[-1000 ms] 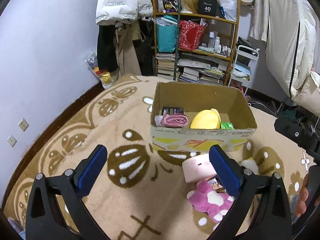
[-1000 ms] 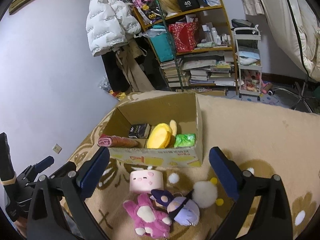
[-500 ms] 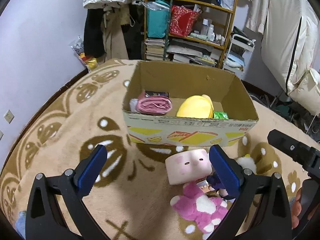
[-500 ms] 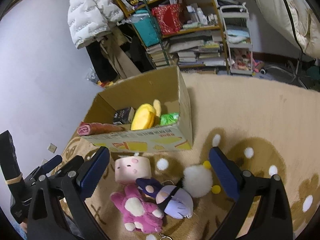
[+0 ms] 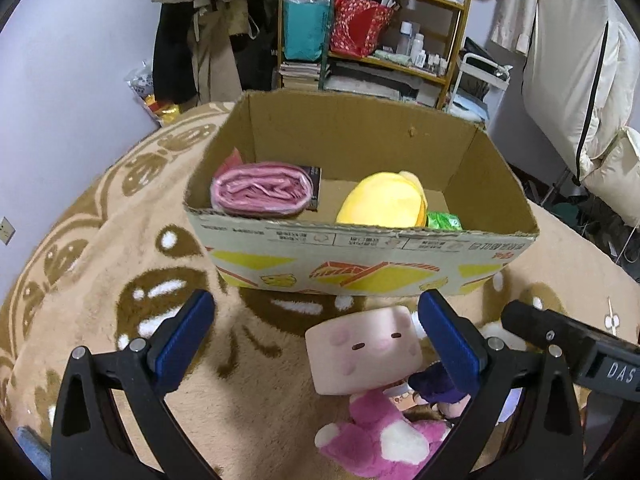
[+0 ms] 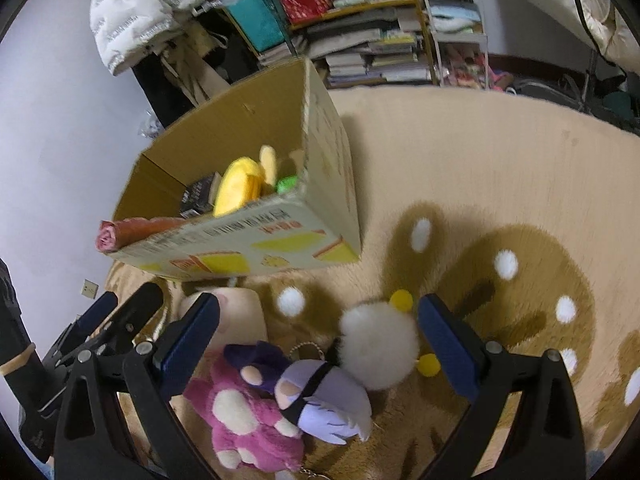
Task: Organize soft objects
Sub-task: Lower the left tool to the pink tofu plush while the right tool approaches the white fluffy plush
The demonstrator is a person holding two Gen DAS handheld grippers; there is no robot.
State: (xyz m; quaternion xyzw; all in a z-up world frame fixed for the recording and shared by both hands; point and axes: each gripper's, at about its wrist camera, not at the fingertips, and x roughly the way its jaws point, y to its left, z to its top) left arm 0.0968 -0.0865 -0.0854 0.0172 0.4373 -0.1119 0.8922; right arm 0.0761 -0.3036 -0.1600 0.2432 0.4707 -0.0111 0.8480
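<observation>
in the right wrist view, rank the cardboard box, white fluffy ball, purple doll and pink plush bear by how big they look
1. cardboard box, by far the largest.
2. pink plush bear and purple doll look about alike; the bear is partly hidden behind a gripper finger, so I won't rank them.
3. white fluffy ball, slightly smaller.

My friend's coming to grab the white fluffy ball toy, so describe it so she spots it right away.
Start at the cardboard box on the tan rug. Four plush toys lie in front of it; the white pompom toy is the rightmost, beside the purple-haired doll. It alone is round, white, with small yellow balls attached.
</observation>
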